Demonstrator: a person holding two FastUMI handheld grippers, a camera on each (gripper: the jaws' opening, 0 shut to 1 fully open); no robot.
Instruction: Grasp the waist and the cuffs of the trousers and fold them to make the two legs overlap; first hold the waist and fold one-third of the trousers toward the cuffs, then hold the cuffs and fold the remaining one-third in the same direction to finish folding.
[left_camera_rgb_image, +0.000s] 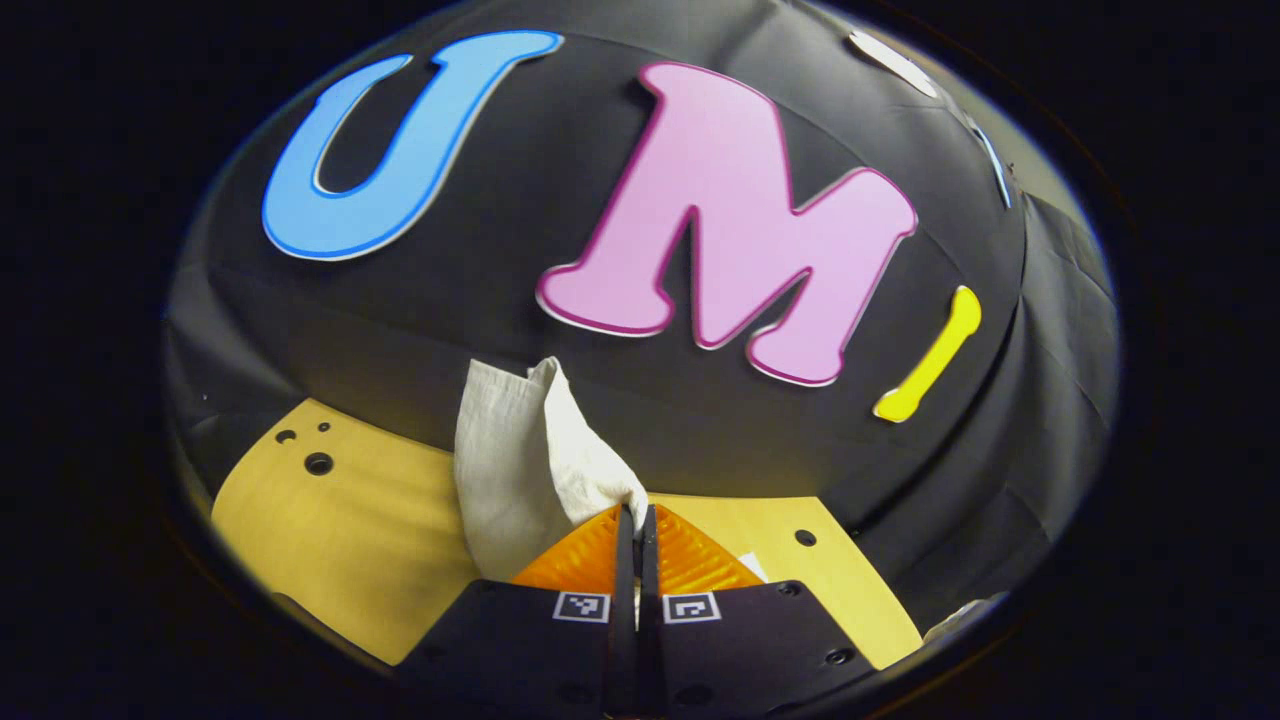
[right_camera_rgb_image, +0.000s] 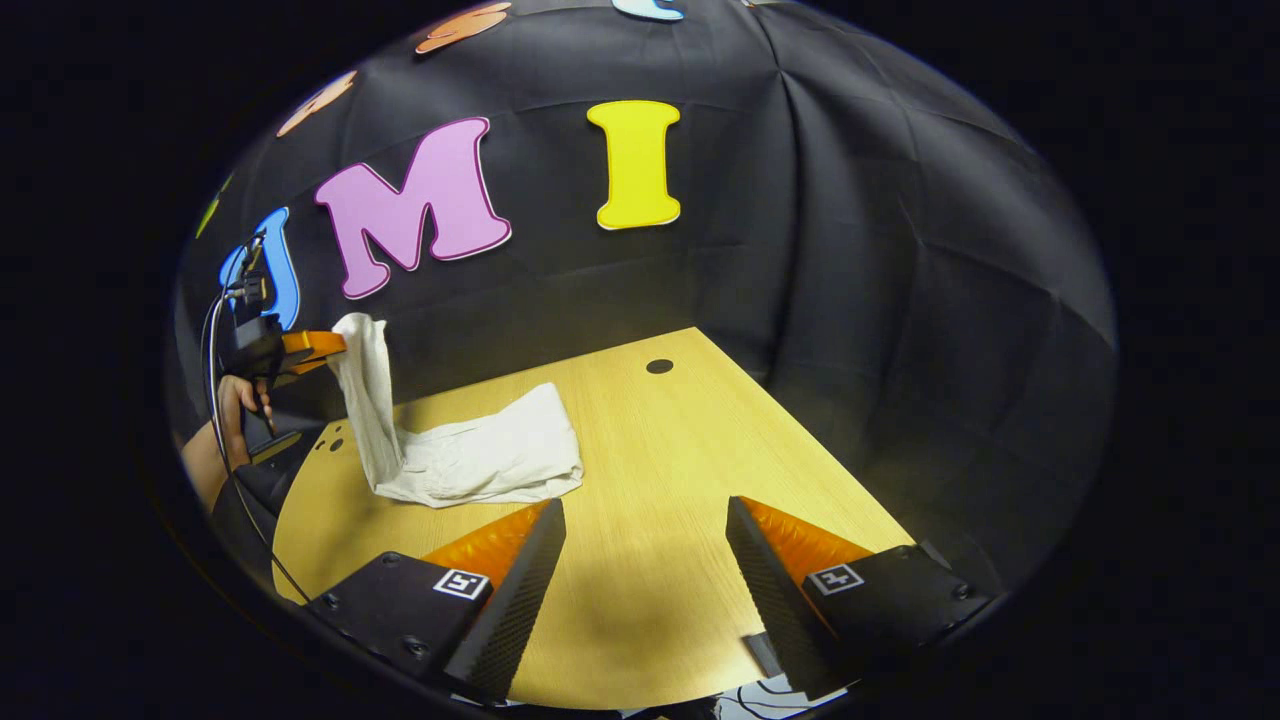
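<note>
Left gripper view.
- Left gripper (left_camera_rgb_image: 636, 520): bottom centre of the frame, fingers pressed together with only a thin slit between them, clamped on a fold of the trousers.
- Trousers (left_camera_rgb_image: 520, 470): pale, creased cloth rising from the fingertips up and to the left, standing in a loose peak at centre frame, above the table. Whether this end is waist or cuff cannot be told.
- Table (left_camera_rgb_image: 330, 530): light wood, lower left and lower right of the frame, with small round holes near its far corners.
- Wall (left_camera_rgb_image: 500, 300): black cloth across the upper frame.

Right gripper view.
- Right gripper (right_camera_rgb_image: 645, 520): bottom of the frame, fingers spread wide apart, holding nothing, bare table between them.
- Trousers (right_camera_rgb_image: 480, 455): centre left of the frame, most of the cloth lying bunched flat on the table, one end lifted up to the left in a hanging strip.
- Left gripper (right_camera_rgb_image: 325, 345): far left of the frame, gripping the top of that lifted strip, well apart from the right gripper.
- Hand (right_camera_rgb_image: 235, 405): far left, under the left gripper, holding its handle; a cable hangs beside it.
- Table (right_camera_rgb_image: 680, 450): light wood through the middle of the frame, one round hole near its far edge.
- Wall (right_camera_rgb_image: 900, 250): black cloth, behind and to the right.
</note>
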